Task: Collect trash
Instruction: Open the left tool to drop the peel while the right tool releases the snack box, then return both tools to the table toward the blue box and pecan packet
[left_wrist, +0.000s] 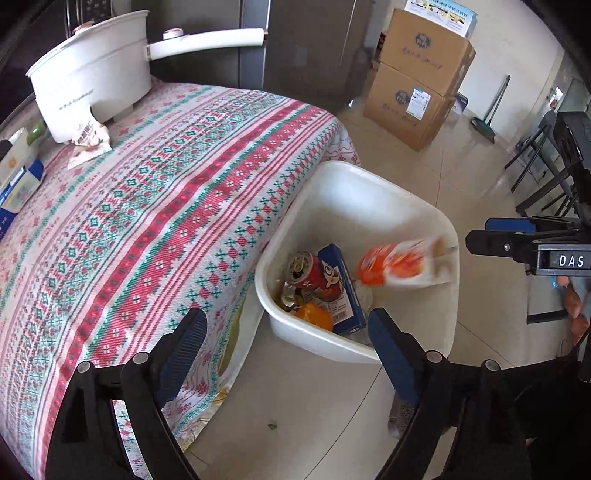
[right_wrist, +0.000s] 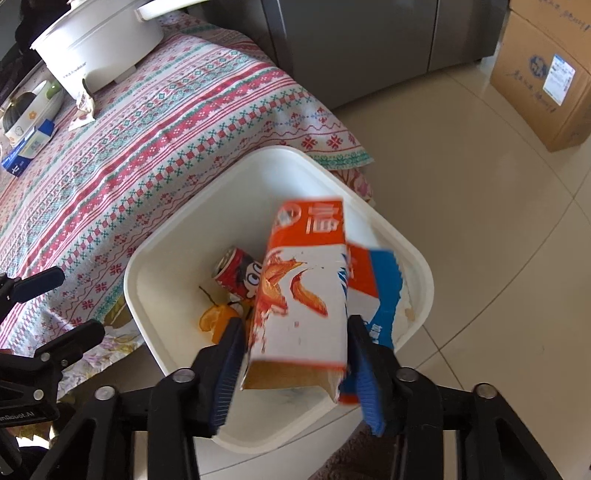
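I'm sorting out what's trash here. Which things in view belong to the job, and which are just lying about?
Job: white bin, red can, blue carton, orange peel, orange-and-white carton, crumpled wrapper on the table.

Lying about: white pot, cardboard boxes, broom.

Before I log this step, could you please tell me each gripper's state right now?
Left gripper: open, empty.
Right gripper: open; orange-and-white cardboard carton is between its jaws, above the white plastic bin.

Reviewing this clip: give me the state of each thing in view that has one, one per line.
Left gripper: open, empty.
Right gripper: open, orange carton between its fingers, blurred.
Bin: on floor, partly filled.
Can: lying in bin.
Blue box: in bin.
Wrapper: crumpled, on tablecloth.
Pot: upright.
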